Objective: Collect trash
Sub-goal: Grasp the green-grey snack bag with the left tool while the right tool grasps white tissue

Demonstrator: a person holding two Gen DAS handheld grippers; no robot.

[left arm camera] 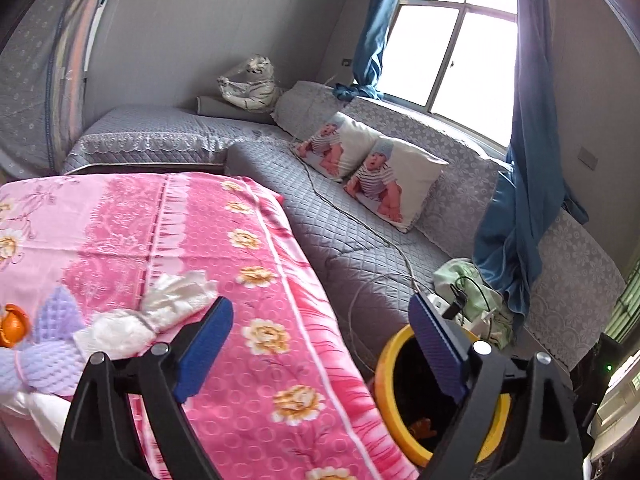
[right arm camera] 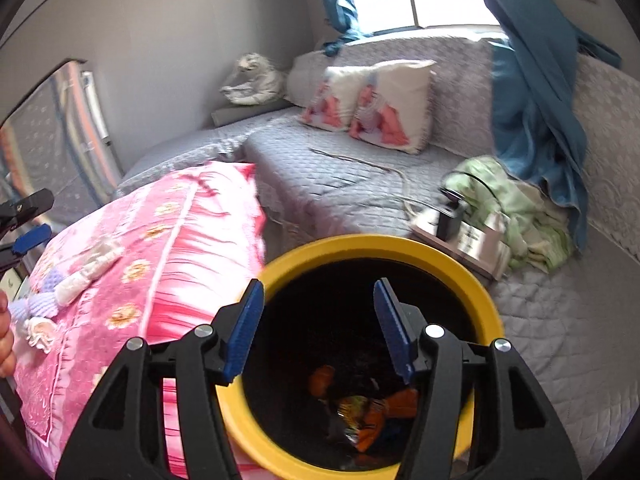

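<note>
Both jaws stood apart, empty: left gripper [left arm camera: 320, 344], right gripper [right arm camera: 318, 328] over yellow bin [right arm camera: 280, 264]. Crumpled tissue [left arm camera: 176, 296], lower left: light, soft, likely compressible; pinch its bunched middle.

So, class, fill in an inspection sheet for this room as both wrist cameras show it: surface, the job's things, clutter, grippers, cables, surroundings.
Surface: pink floral cloth over a table, beside a grey quilted sofa.
Job's things: yellow-rimmed bin with orange scraps and wrappers inside; crumpled white tissues, purple foam netting and orange peel on the cloth.
Clutter: green cloth, power strip with adapter.
Grippers: left gripper open, empty; right gripper open, empty, over the bin.
Cables: white cord across the sofa.
Surroundings: two printed cushions, plush tiger, blue curtains, window.
</note>
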